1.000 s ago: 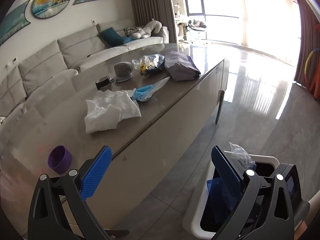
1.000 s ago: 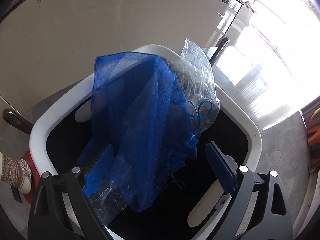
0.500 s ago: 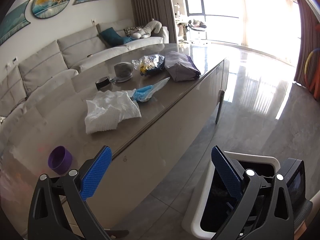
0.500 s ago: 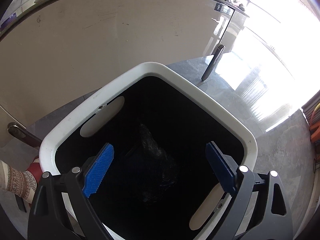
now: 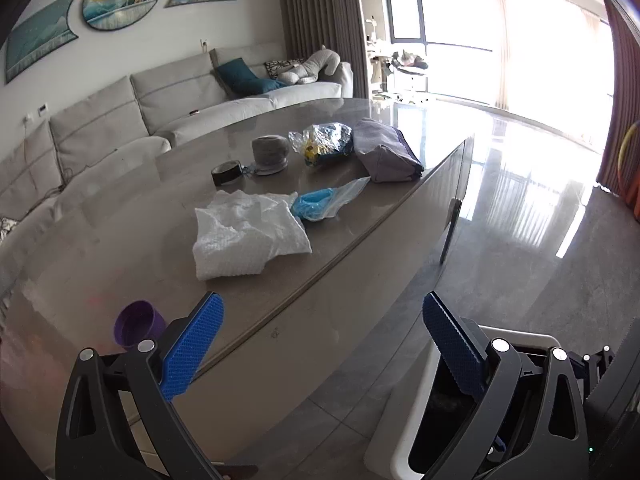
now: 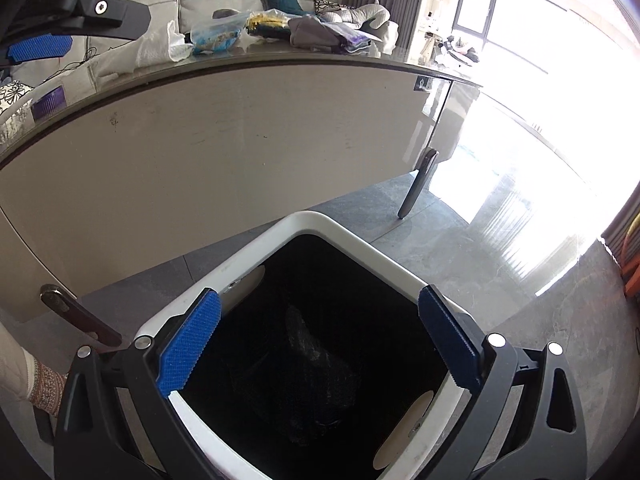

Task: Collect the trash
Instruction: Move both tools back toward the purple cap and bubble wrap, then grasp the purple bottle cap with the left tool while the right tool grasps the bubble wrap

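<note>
A white bin (image 6: 256, 248) with a black liner stands on the floor beside the table; crumpled plastic (image 6: 316, 364) lies dimly at its bottom. My right gripper (image 6: 320, 300) hovers above the bin, its jaws opening, nothing between them. My left gripper (image 5: 320, 304) is open and empty at the table's front edge, with the bin (image 5: 404, 432) at its lower right. On the table (image 5: 120, 240) lie white crumpled wrap (image 5: 248, 236), a clear bag with blue inside (image 5: 320, 204), a yellow-and-blue packet (image 5: 324, 148) and a purple cup (image 5: 138, 326).
Farther back on the table are a grey pouch (image 5: 384, 156), a grey round object (image 5: 270, 152) and a black tape roll (image 5: 226, 174). A slanted table leg (image 6: 418, 184) stands behind the bin. A person's socked foot (image 6: 44, 384) is left of the bin. A sofa (image 5: 160, 96) runs behind the table.
The blue mesh and clear plastic that hung over the bin have dropped inside. My right gripper has risen and tipped up, bringing the table's side and top into view. The left gripper stayed put.
</note>
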A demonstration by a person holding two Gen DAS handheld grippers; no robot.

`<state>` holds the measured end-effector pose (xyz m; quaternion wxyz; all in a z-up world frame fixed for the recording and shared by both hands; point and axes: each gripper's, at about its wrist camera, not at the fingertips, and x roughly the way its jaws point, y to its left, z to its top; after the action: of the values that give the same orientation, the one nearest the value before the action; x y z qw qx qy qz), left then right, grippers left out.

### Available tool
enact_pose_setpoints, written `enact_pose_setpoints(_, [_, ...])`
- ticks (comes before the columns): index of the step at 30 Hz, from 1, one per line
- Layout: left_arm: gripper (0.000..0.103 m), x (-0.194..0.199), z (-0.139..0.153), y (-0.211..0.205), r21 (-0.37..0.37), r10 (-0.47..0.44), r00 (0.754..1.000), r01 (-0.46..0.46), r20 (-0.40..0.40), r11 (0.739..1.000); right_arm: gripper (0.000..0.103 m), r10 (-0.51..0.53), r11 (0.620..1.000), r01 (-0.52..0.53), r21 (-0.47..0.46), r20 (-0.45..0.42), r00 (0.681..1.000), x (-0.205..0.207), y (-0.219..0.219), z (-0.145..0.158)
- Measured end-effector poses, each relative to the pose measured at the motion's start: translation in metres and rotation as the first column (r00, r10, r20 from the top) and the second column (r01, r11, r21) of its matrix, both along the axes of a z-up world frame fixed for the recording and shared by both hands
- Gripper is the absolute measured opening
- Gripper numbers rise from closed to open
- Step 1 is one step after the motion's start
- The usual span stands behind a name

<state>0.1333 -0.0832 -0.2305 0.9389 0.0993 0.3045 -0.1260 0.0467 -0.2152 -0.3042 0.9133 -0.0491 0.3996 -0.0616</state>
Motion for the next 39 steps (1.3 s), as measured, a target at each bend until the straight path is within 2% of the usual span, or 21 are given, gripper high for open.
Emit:
enact_pose_setpoints(4, [0.098, 0.003, 0.004, 0.01, -0.027, 0.025, 1.0, -0.026, -0.003, 0.999, 0.098, 0.005, 1.0, -0.006, 0.02, 0.049, 0.999, -0.002, 0.001, 0.017])
enact_pose_setpoints(9, [0.098, 0.004, 0.006, 0.02, -0.027, 0.053, 0.999, -0.052, 0.011, 0.998, 0.098, 0.004, 1.0, -0.005, 0.014, 0.113, 0.994, 0.004, -0.001, 0.038])
enact_pose_setpoints(14, [0.098, 0.012, 0.011, 0.04, -0.037, 0.118, 0.993, -0.117, 0.022, 0.992, 0.098, 0.022, 1.0, -0.024, 0.012, 0.178, 0.984, 0.015, 0.008, 0.061])
enact_pose_setpoints(19, [0.098, 0.028, 0.008, 0.068, -0.03, 0.224, 0.975, -0.223, 0.009, 0.974, 0.098, 0.084, 0.995, -0.093, 0.028, 0.243, 0.966, 0.033, 0.019, 0.086])
enact_pose_setpoints(27, [0.098, 0.055, -0.004, 0.112, -0.01, 0.374, 0.926, -0.375, -0.05, 0.927, 0.098, 0.207, 0.975, -0.222, 0.017, 0.296, 0.932, 0.077, 0.058, 0.105])
enact_pose_setpoints(34, [0.098, 0.074, -0.027, 0.132, 0.015, 0.419, 0.899, -0.421, -0.129, 0.907, 0.098, 0.242, 0.961, -0.272, 0.044, 0.333, 0.911, 0.097, 0.082, 0.112])
enact_pose_setpoints(37, [0.098, 0.075, -0.032, 0.143, -0.039, 0.418, 0.893, -0.429, -0.169, 0.902, 0.098, 0.255, 0.957, -0.286, 0.05, 0.331, 0.908, 0.103, 0.091, 0.111])
enact_pose_setpoints(39, [0.098, 0.074, -0.031, 0.144, -0.035, 0.413, 0.895, -0.424, -0.17, 0.905, 0.098, 0.267, 0.954, -0.297, 0.043, 0.331, 0.905, 0.104, 0.097, 0.109])
